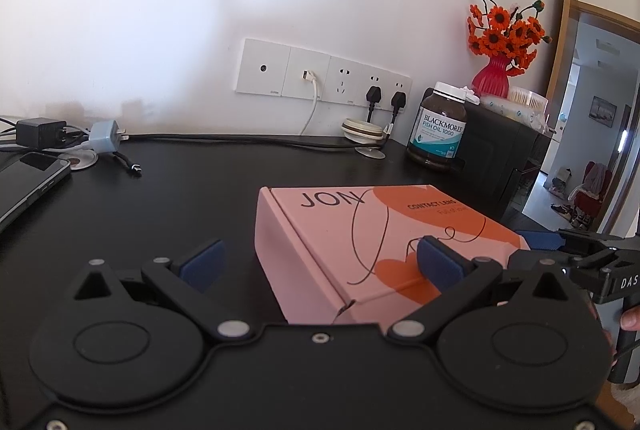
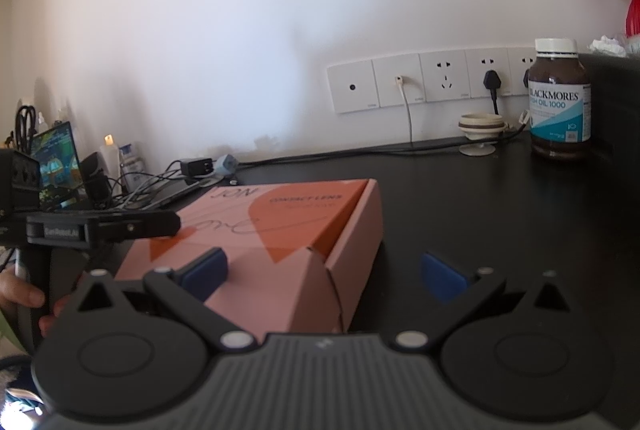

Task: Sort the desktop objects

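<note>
A pink and orange contact lens box (image 1: pixel 372 242) lies flat on the black desk (image 1: pixel 160 210). My left gripper (image 1: pixel 322 262) is open at the box's near left corner, with its right finger over the lid and its left finger off to the side. The right gripper (image 1: pixel 540 240) reaches in at the box's right edge. In the right wrist view my right gripper (image 2: pixel 325 274) is open at the near right corner of the box (image 2: pixel 280 230), left finger over the lid. The left gripper (image 2: pixel 160 224) hovers over the lid's left side. Neither holds anything.
A brown fish oil bottle (image 1: pixel 438 128) stands at the back right beside a black cabinet (image 1: pixel 500 158) with a red vase (image 1: pixel 491 78) of orange flowers. A phone (image 1: pixel 28 186), chargers (image 1: pixel 104 138) and cables lie at the back left. A small lit screen (image 2: pixel 56 158) stands far left.
</note>
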